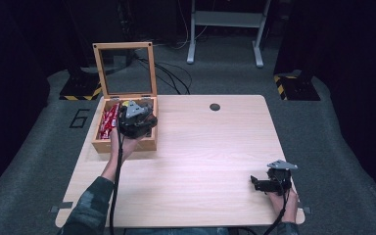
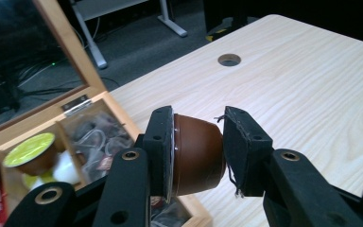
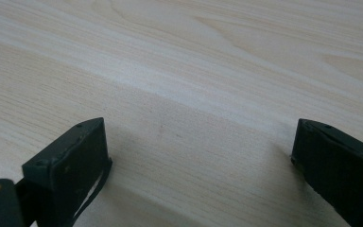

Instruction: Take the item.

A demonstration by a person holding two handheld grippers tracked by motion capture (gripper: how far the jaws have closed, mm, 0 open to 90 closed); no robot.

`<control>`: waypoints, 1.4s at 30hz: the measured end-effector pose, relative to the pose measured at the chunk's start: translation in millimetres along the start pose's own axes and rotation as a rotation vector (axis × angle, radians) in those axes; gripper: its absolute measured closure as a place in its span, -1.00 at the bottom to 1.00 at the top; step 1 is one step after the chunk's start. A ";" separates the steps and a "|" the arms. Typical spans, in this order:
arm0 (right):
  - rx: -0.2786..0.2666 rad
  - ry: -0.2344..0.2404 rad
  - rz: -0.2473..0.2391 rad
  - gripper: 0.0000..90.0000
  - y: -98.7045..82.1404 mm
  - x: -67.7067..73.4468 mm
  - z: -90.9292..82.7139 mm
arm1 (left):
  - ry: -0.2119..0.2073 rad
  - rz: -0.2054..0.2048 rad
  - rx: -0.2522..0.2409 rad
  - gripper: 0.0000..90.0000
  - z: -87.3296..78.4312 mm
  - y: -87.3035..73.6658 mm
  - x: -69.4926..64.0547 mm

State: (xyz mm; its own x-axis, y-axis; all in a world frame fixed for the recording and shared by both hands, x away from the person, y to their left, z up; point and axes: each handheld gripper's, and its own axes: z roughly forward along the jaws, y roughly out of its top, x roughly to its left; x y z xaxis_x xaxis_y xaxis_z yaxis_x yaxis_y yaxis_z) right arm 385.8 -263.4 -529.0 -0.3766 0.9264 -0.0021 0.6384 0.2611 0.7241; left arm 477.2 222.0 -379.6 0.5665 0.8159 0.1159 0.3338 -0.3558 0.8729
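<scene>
Over the wooden box (image 1: 103, 145) at ten o'clock, my left tongs (image 2: 198, 151) grip a brown capsule (image 2: 196, 156); its placing remains; right tongs (image 3: 201, 165) gape empty.

Right hand-held gripper (image 3: 201, 163), black jaws spread wide, nothing between them, over pale wooden table (image 3: 208, 71)

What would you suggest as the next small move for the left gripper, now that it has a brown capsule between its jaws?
Probably carry the brown capsule clear of the wooden box and out over the bare table. The left gripper is shut on it, held sideways above the box's front corner, so it looks already lifted out. The right gripper rests open on the tabletop.
</scene>
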 end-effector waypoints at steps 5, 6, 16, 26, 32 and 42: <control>0.000 0.000 0.000 -0.91 0.0 0.0 0.0 | -0.025 0.002 0.003 0.41 9.1 0.2 -10.9; 0.000 0.000 0.000 -0.91 0.0 0.0 0.0 | -0.032 0.007 0.008 0.41 10.6 0.5 -12.7; -0.001 0.001 0.000 -0.91 0.0 -0.1 0.1 | -0.074 0.025 0.027 0.41 28.7 -1.2 -30.3; 0.000 0.000 0.000 -0.91 0.0 0.0 0.0 | -0.121 0.016 0.056 0.41 49.6 -8.1 -46.3; -0.001 0.001 -0.001 -0.91 0.0 -0.1 0.1 | -0.155 0.010 0.067 0.41 63.1 -13.5 -56.4; 0.000 0.002 -0.001 -0.91 0.0 -0.1 0.0 | -0.188 0.017 0.105 0.41 85.5 -21.1 -70.8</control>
State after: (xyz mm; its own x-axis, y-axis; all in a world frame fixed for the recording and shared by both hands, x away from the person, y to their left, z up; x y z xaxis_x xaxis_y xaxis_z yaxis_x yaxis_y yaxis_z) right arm 385.8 -263.5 -529.0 -0.3785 0.9256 -0.0018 0.6378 0.2622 0.7242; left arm 494.5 132.8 -446.7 0.6998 0.7136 0.0309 0.3940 -0.4218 0.8166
